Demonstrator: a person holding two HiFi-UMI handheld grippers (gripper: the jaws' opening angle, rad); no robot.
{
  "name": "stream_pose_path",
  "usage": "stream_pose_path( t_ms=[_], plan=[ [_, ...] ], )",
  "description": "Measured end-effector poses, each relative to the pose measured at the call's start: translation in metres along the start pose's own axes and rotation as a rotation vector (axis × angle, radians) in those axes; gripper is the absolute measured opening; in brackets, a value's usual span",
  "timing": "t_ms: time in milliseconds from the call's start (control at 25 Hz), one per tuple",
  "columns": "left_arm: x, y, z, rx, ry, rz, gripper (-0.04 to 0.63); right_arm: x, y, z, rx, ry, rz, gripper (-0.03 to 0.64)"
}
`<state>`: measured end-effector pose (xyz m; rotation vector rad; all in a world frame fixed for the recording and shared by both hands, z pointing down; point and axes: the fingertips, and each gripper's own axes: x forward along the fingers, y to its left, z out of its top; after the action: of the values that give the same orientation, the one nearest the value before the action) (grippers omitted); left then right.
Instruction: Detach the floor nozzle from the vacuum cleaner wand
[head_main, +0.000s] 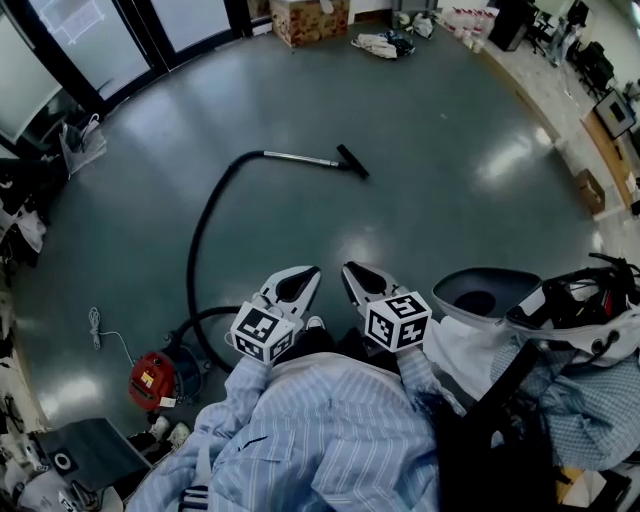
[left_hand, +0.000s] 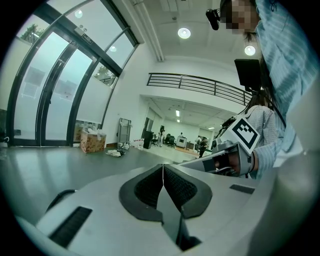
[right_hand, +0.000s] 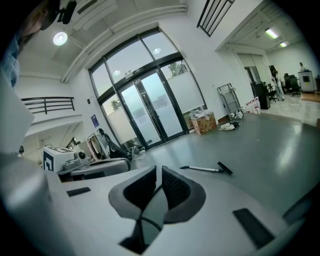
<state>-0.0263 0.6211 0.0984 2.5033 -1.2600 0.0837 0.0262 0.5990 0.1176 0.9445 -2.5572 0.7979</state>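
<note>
The vacuum's metal wand (head_main: 300, 158) lies on the grey floor with its black floor nozzle (head_main: 352, 161) on the right end. A black hose (head_main: 203, 222) curves from the wand back to the red vacuum body (head_main: 152, 380) at lower left. Both grippers are held close to my body, far from the wand. My left gripper (head_main: 311, 272) is shut and empty, its pads (left_hand: 150, 186) meeting. My right gripper (head_main: 347, 269) is shut with nothing held. In the right gripper view the wand (right_hand: 200, 168) and nozzle (right_hand: 224, 168) lie ahead on the floor.
A cardboard box (head_main: 309, 20) and a pile of cloths (head_main: 382, 44) sit by the far wall. Glass doors (right_hand: 145, 110) line the left. A grey stool (head_main: 485, 293) and a bag stand at my right. A white cable (head_main: 98, 326) lies near the vacuum body.
</note>
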Motion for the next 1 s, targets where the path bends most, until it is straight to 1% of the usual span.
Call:
stream_pose_path(
  t_ms=[240, 400, 480, 640, 760, 880, 1000],
  plan=[
    [0.002, 0.017, -0.011, -0.028, 0.007, -0.023, 0.007, 0.009, -0.006, -0.014, 0.016, 0.024, -0.043, 0.038],
    [0.013, 0.026, -0.012, -0.043, 0.017, -0.041, 0.008, 0.014, -0.020, -0.007, 0.040, 0.022, -0.071, 0.038],
    [0.022, 0.033, -0.008, -0.053, 0.022, -0.037, 0.006, 0.018, -0.029, 0.000, 0.050, 0.025, -0.073, 0.038],
    [0.043, 0.048, 0.002, -0.066, 0.031, -0.011, 0.007, 0.032, -0.051, 0.019, 0.072, 0.039, -0.051, 0.038],
    [0.065, 0.069, 0.006, -0.073, 0.036, 0.027, 0.007, 0.059, -0.074, 0.040, 0.076, 0.046, -0.010, 0.038],
    [0.090, 0.107, 0.012, -0.087, 0.037, 0.083, 0.007, 0.098, -0.096, 0.071, 0.036, 0.048, 0.034, 0.038],
    [0.121, 0.139, 0.030, -0.092, 0.022, 0.128, 0.006, 0.126, -0.116, 0.107, -0.019, 0.061, 0.076, 0.038]
  ],
)
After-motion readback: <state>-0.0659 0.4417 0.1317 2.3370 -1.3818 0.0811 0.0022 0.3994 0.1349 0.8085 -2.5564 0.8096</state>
